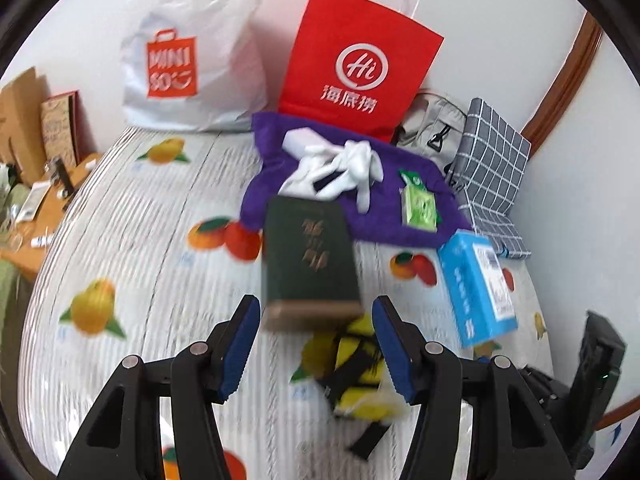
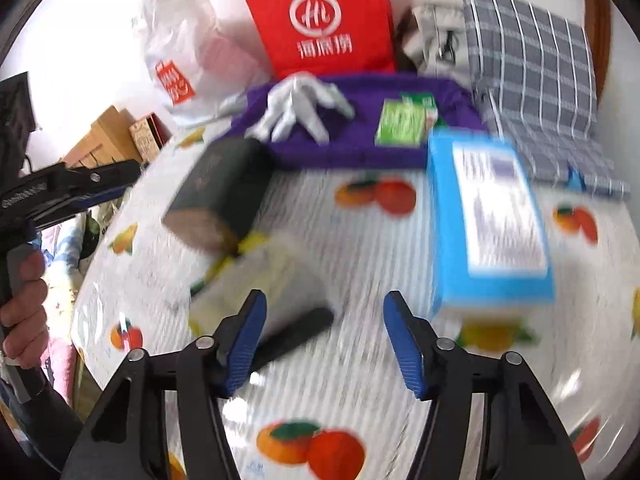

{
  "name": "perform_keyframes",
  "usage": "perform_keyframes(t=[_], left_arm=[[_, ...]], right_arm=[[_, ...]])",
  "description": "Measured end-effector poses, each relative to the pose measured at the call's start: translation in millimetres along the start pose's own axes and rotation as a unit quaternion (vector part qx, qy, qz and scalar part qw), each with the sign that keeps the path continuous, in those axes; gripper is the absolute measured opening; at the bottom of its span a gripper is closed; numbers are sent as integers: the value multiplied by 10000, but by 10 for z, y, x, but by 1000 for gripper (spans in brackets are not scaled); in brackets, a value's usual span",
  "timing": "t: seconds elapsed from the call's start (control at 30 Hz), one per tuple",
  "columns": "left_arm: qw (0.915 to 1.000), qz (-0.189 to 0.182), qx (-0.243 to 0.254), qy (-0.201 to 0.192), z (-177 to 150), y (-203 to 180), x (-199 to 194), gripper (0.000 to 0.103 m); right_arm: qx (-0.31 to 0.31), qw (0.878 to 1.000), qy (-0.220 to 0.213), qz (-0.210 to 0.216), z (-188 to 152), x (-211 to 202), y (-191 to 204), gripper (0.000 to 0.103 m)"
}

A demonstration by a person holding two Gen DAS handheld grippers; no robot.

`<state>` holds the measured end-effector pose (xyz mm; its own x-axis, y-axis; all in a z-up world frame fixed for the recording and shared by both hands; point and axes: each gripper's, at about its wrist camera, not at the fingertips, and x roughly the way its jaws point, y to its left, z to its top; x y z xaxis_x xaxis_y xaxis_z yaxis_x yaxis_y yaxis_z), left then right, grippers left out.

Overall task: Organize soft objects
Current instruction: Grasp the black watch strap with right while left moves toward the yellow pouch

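Note:
A purple towel (image 1: 360, 216) lies at the back of the fruit-print table, also in the right wrist view (image 2: 360, 148). White gloves (image 1: 344, 172) (image 2: 300, 112) and a green tissue pack (image 1: 418, 204) (image 2: 402, 124) rest on it. A yellow-and-black soft item (image 1: 356, 372) lies between my left gripper's (image 1: 316, 344) open fingers; it shows blurred in the right wrist view (image 2: 248, 280). My right gripper (image 2: 324, 340) is open and empty above the table.
A dark green box (image 1: 308, 260) (image 2: 224, 196) and a blue box (image 1: 476, 284) (image 2: 488, 220) stand on the table. A red paper bag (image 1: 360, 60), a white Miniso bag (image 1: 192, 52) and a grey checked cushion (image 1: 492, 160) line the back. A cluttered wooden desk (image 1: 24, 216) is at the left.

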<state>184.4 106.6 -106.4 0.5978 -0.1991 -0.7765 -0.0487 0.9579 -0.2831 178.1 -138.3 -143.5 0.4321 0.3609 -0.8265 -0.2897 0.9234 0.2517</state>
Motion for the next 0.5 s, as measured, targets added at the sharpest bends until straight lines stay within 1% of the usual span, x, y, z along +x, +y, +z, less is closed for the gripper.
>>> perform_keyframes(t=[0.13, 0.23, 0.27, 0.3, 0.33, 0.4, 0.5], left_arm=[[10000, -60, -78, 1, -246, 92, -40, 56], [9997, -213, -125, -1, -399, 154, -75, 56], [9996, -237, -138, -12, -433, 174, -86, 56], [9995, -256, -158, -22, -471, 202, -101, 56], [9994, -275, -201, -25, -512, 245, -115, 56], [9991, -307, -277, -23, -566, 311, -131, 56], [9987, -299, -421, -8, -645, 448, -158, 56]], right_arm=[[120, 9991, 361, 203, -348, 160, 88, 59], [141, 9981, 551, 250, -524, 271, 209, 60], [188, 9978, 590, 245, -564, 311, 246, 64], [218, 9982, 519, 195, -593, 325, 291, 70], [223, 9990, 377, 121, -606, 325, 356, 71], [180, 9992, 351, 84, -615, 370, 460, 72], [181, 9996, 155, -119, -598, 445, 636, 73]])
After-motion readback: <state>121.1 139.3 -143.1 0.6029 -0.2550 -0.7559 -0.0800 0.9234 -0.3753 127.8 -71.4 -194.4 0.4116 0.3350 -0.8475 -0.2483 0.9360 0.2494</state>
